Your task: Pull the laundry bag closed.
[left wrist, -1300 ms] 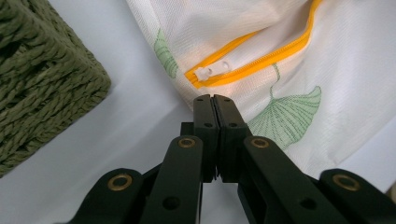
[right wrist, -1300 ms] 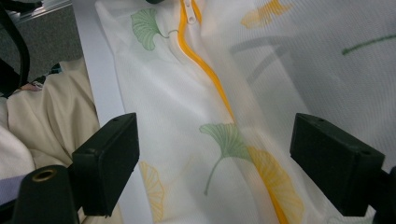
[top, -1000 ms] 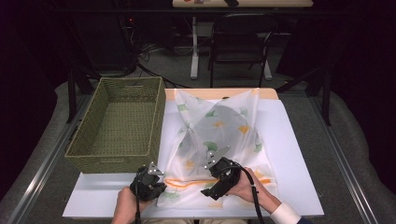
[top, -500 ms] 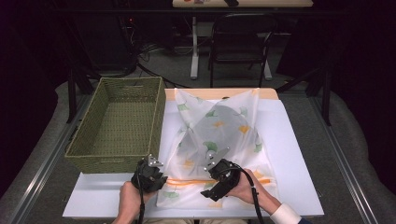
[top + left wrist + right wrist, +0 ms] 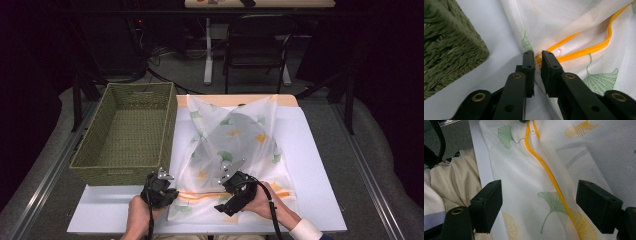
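Note:
A white mesh bag (image 5: 235, 140) printed with green and yellow leaves lies on the white table (image 5: 315, 150), its orange zipper (image 5: 200, 194) running along the near edge. My left gripper (image 5: 174, 194) is at the bag's near left corner. In the left gripper view its jaws (image 5: 537, 56) are pinched on the bag's edge (image 5: 574, 25) at the zipper's end (image 5: 584, 48). My right gripper (image 5: 222, 197) hovers over the zipper further right. The right gripper (image 5: 551, 205) stands wide open above the mesh (image 5: 524, 182), with the zipper (image 5: 549, 175) running between its jaws.
A green woven basket (image 5: 122, 87) sits on the left of the table, its near corner (image 5: 446, 50) close to my left gripper. A dark chair (image 5: 257, 45) stands beyond the far edge. Bare table lies to the right of the bag.
My left gripper has crept a little forward onto the bag's corner. The right gripper and the bag have hardly moved.

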Tool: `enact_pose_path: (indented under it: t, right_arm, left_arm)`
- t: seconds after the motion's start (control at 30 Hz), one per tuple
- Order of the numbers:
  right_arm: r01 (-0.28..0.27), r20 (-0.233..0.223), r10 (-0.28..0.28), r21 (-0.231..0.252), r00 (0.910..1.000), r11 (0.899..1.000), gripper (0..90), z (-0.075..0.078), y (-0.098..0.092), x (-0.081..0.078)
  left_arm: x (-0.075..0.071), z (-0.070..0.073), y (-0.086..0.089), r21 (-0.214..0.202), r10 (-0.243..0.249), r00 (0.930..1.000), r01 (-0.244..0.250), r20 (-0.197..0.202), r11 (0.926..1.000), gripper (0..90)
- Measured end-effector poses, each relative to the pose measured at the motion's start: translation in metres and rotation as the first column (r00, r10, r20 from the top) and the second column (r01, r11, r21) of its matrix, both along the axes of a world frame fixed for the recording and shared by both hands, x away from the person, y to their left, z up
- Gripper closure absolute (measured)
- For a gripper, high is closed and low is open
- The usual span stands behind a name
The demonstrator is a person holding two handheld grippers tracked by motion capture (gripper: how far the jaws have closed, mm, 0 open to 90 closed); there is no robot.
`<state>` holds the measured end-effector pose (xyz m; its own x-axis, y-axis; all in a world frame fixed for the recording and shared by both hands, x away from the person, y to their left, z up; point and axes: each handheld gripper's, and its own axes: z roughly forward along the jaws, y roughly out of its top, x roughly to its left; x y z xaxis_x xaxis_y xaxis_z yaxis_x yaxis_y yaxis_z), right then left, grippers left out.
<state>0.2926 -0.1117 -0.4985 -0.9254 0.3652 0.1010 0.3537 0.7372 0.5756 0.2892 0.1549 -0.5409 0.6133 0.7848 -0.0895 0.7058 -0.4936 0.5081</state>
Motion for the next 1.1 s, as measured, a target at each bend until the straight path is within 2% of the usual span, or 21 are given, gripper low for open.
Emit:
enact_pose_path:
  t: [0.17, 0.23, 0.37, 0.4, 0.5, 0.6, 0.67, 0.77, 0.97, 1.1]
  right_arm:
    - [-0.005, 0.001, 0.005, 0.002, 1.0, 1.0, 21.4, 0.0, 0.001, 0.0]
    - [-0.003, 0.001, 0.003, 0.002, 1.0, 1.0, 21.8, 0.0, 0.001, -0.001]
    - [-0.007, -0.002, 0.007, 0.0, 1.0, 1.0, 21.9, -0.001, 0.001, 0.0]
    - [-0.01, 0.0, 0.01, -0.002, 0.9999, 1.0, 22.0, -0.001, 0.001, 0.0]
    - [-0.005, -0.009, 0.005, -0.004, 1.0, 1.0, 22.1, -0.001, 0.001, 0.0]
    - [-0.012, -0.004, 0.012, -0.003, 0.9999, 1.0, 22.2, -0.002, 0.001, 0.0]
    - [-0.011, -0.003, 0.011, -0.001, 0.9999, 1.0, 22.2, -0.002, 0.003, 0.0]
    - [-0.019, -0.007, 0.019, -0.002, 0.9998, 1.0, 22.1, -0.003, 0.005, 0.0]
    - [-0.033, -0.013, 0.033, 0.001, 0.9994, 0.999, 19.7, -0.004, 0.007, -0.001]
    - [-0.041, -0.01, 0.04, -0.004, 0.9991, 0.999, 20.0, -0.004, 0.008, -0.001]
  left_arm:
    - [-0.001, -0.001, 0.001, -0.014, -0.008, 0.9999, 0.008, 0.01, 0.9999, 86.8]
    - [-0.002, -0.001, 0.001, -0.04, -0.001, 1.0, 0.001, -0.002, 0.9992, 87.2]
    - [-0.007, -0.001, -0.001, -0.065, -0.025, 0.9993, 0.023, -0.027, 0.9976, 87.5]
    - [-0.01, 0.0, -0.004, -0.051, -0.039, 0.999, 0.038, -0.02, 0.998, 87.5]
    - [-0.011, 0.002, -0.004, -0.057, -0.042, 0.999, 0.04, -0.017, 0.9975, 86.9]
    - [-0.007, 0.008, -0.001, -0.074, -0.004, 0.9999, 0.005, 0.012, 0.9972, 81.4]
    - [-0.003, 0.008, -0.002, -0.073, 0.014, 0.9998, -0.013, 0.014, 0.9972, 71.8]
    - [0.003, 0.003, -0.007, -0.041, 0.013, 0.9999, -0.013, 0.005, 0.9991, 64.0]
    - [0.006, 0.0, -0.013, -0.008, 0.023, 0.9996, -0.023, 0.013, 0.9997, 59.4]
    - [0.007, -0.002, -0.012, -0.02, 0.037, 0.9993, -0.037, 0.011, 0.9991, 59.3]
